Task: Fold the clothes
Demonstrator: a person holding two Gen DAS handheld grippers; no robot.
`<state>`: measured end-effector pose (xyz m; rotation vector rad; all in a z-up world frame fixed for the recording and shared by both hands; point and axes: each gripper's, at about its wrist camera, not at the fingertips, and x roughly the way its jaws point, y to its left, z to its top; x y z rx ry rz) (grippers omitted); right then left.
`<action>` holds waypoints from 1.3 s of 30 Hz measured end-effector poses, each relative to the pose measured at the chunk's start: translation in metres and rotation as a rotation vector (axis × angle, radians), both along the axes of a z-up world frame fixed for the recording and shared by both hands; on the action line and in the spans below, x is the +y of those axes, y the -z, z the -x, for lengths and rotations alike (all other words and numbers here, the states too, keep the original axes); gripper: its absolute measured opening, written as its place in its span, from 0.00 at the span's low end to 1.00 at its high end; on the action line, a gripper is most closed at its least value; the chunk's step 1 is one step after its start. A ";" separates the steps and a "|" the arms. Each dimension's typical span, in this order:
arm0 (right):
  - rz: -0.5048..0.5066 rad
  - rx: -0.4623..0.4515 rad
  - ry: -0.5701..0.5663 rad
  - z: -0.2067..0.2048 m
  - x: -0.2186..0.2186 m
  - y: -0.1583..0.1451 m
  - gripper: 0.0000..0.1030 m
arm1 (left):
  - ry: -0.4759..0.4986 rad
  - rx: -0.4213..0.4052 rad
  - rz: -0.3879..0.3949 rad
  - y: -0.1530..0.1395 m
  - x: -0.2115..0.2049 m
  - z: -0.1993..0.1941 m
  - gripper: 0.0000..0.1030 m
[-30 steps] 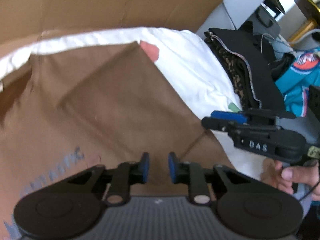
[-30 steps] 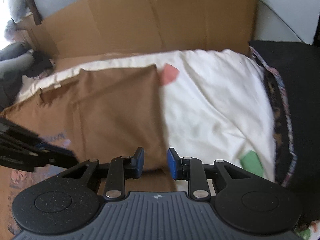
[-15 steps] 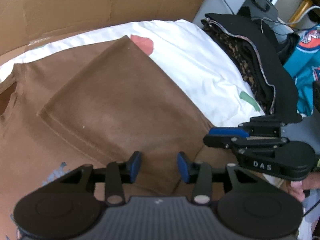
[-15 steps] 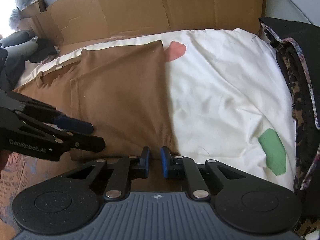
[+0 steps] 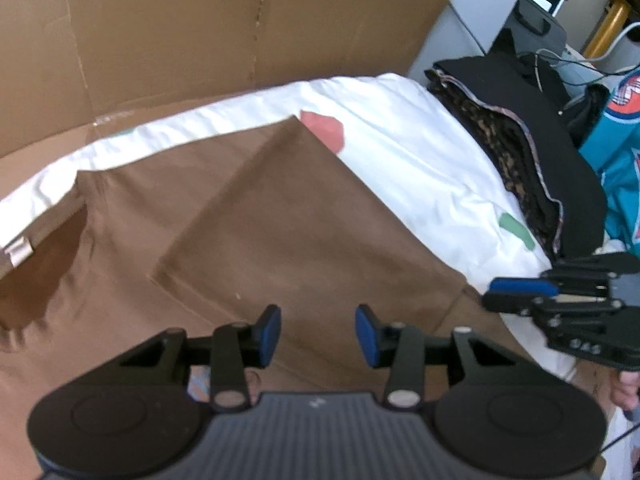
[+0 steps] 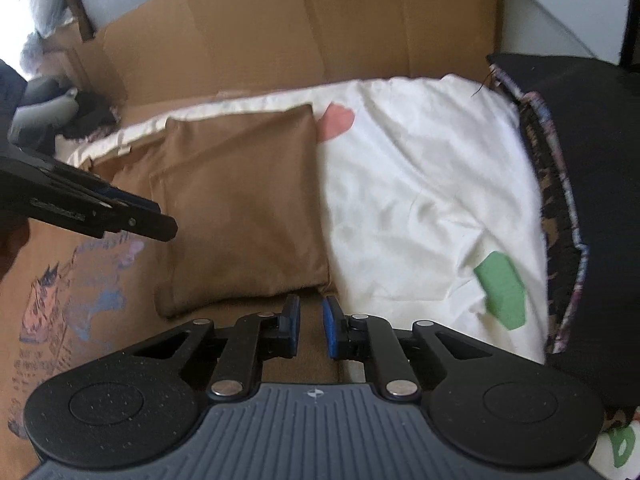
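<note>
Two fisheye cameras ride the handheld grippers, each angled steeply down along its own fingers, close above a brown T-shirt point(image 5: 280, 216) on a white sheet point(image 5: 404, 148). The left wrist view looks from the shirt's left side, with the right gripper point(image 5: 516, 294) entering at its right edge. The right wrist view looks from the shirt's near right corner, the left gripper point(image 6: 160, 224) crossing its left edge. Both share the folded shirt, the sheet's pink patch point(image 6: 338, 120) and the cardboard point(image 6: 280, 36) behind.

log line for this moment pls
task: fold clothes | brown shirt: one side folded over, on white sheet | left gripper: jaws open, empty | right gripper: jaws narrow, empty
</note>
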<state>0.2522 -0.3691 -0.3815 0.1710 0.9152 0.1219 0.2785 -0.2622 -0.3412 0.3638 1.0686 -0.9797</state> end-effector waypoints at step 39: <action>0.019 0.045 -0.016 -0.020 0.008 -0.097 0.36 | -0.423 -0.135 -0.056 -0.126 0.181 -0.040 0.59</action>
